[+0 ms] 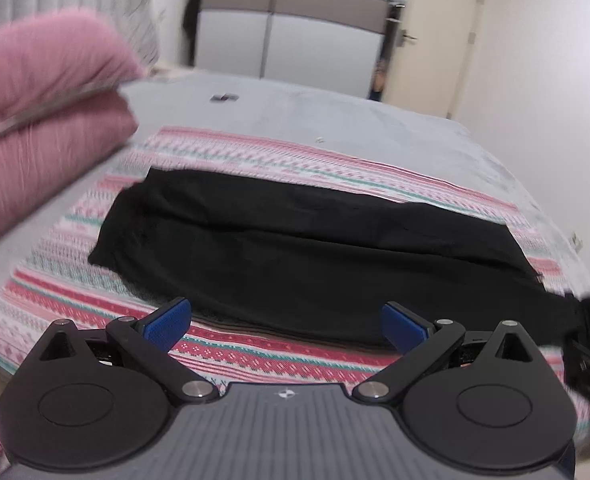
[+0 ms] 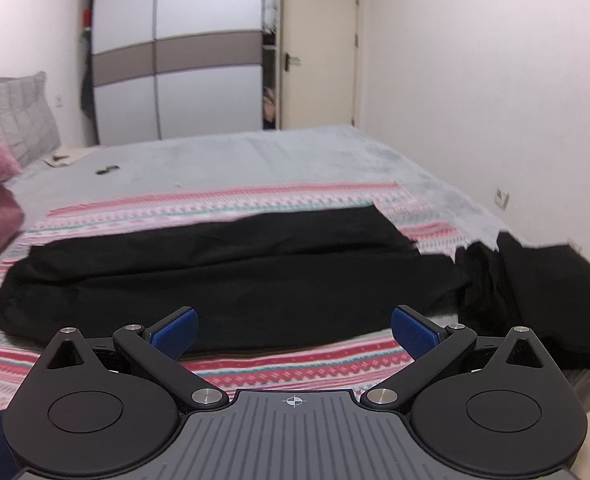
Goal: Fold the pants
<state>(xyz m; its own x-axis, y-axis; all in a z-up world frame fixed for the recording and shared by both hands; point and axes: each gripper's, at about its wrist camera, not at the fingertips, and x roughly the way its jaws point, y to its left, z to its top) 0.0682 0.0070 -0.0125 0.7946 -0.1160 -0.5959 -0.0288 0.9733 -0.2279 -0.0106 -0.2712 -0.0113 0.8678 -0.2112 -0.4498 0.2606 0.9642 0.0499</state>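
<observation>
Black pants [image 1: 295,248] lie stretched across a striped pink, white and teal blanket [image 1: 231,148] on the bed, folded lengthwise. My left gripper [image 1: 285,326] is open and empty, hovering just in front of the pants' near edge. In the right wrist view the pants [image 2: 231,280] span the frame. A second black heap [image 2: 551,304] lies at the right, by the bed's edge; whether it belongs to the pants I cannot tell. My right gripper [image 2: 293,332] is open and empty, just in front of the near edge.
A folded pink quilt [image 1: 43,120] sits at the left on the grey bedspread [image 2: 295,160]. A small dark object [image 2: 107,169] lies farther back. A grey pillow [image 2: 15,116], wardrobe [image 2: 175,56] and door [image 2: 319,48] stand beyond. A wall [image 2: 495,80] is to the right.
</observation>
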